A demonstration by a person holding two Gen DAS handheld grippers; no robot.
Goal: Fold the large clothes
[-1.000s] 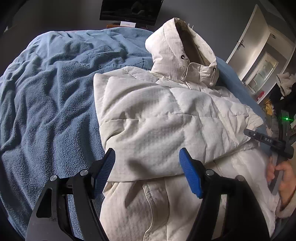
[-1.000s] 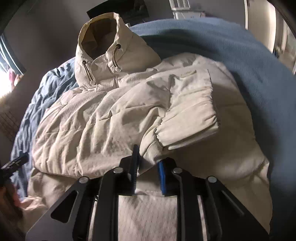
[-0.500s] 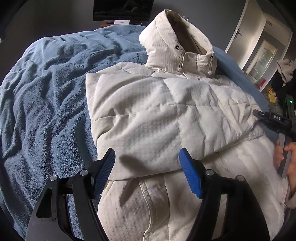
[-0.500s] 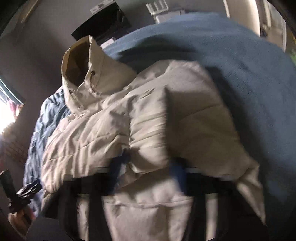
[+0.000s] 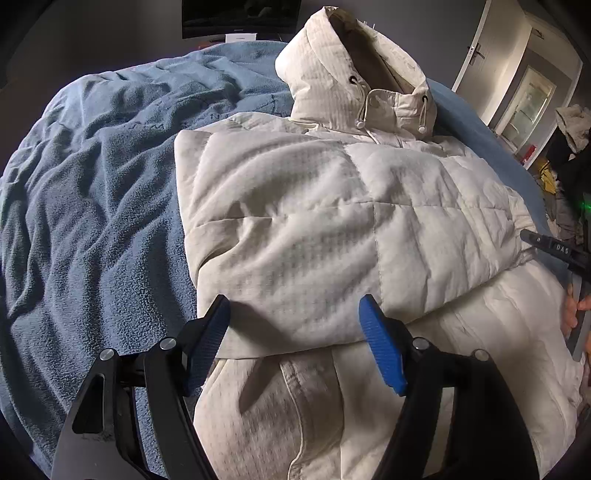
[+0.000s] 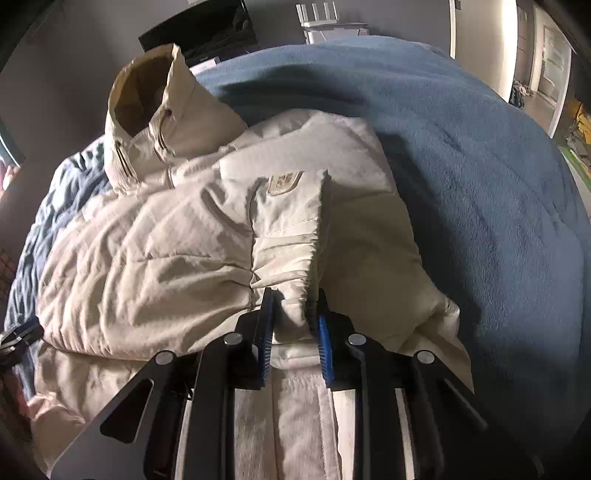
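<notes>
A cream hooded puffer jacket (image 5: 314, 221) lies face up on a blue blanket, hood (image 5: 351, 70) at the far end, with one sleeve folded across its chest. My left gripper (image 5: 295, 339) is open and empty, just above the jacket's lower front. My right gripper (image 6: 293, 317) is shut on the sleeve cuff (image 6: 291, 251), which it holds over the jacket's (image 6: 147, 258) right side. The right gripper also shows at the right edge of the left wrist view (image 5: 565, 254), held by a hand.
The blue fleece blanket (image 5: 92, 206) covers the bed around the jacket and spreads wide to the right in the right wrist view (image 6: 480, 166). A dark screen (image 5: 240, 16) stands beyond the bed. A door and clutter (image 5: 524, 92) are at the far right.
The right gripper moved the sleeve cuff rightward and turned it, then closed again on the cuff's edge. The left gripper stayed open and shifted slightly closer to the jacket.
</notes>
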